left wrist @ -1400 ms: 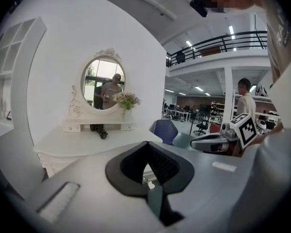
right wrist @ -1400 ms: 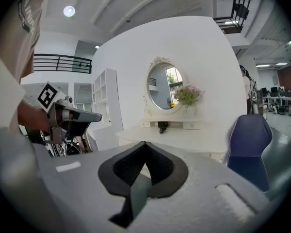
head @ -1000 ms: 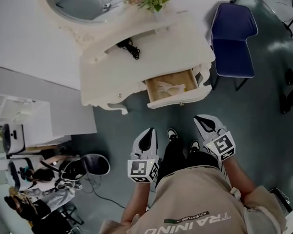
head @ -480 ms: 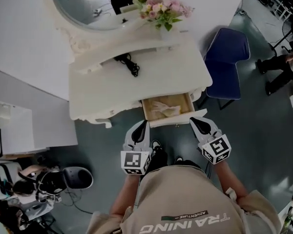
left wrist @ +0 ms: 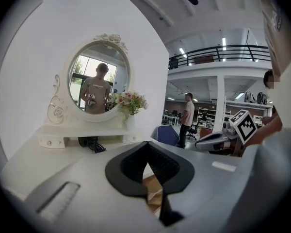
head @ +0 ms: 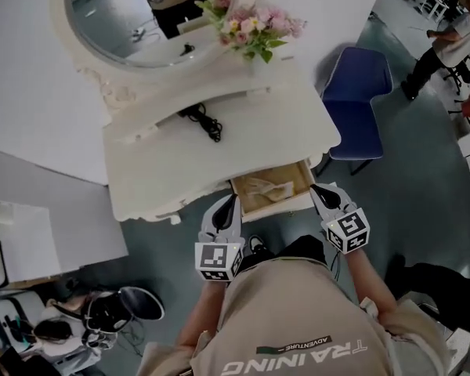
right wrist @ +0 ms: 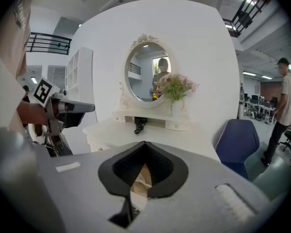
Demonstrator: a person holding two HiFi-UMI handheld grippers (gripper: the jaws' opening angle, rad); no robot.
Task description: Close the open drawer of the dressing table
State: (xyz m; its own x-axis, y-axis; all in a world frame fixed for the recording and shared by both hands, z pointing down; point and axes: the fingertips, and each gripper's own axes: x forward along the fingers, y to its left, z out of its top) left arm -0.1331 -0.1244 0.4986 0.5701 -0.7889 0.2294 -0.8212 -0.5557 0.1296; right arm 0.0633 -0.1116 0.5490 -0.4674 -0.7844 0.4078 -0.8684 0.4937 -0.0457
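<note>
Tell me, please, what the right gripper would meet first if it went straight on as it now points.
Most likely the open drawer: the right gripper, jaws shut, points at the right end of its front, though depth is unclear.

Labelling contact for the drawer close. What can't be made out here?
- Whether the left gripper or right gripper touches the drawer: head view, too small to tell.
- Its front face: both gripper views, mostly hidden by each gripper's own body.
- Pale thing in the drawer: head view, too small to name.
</note>
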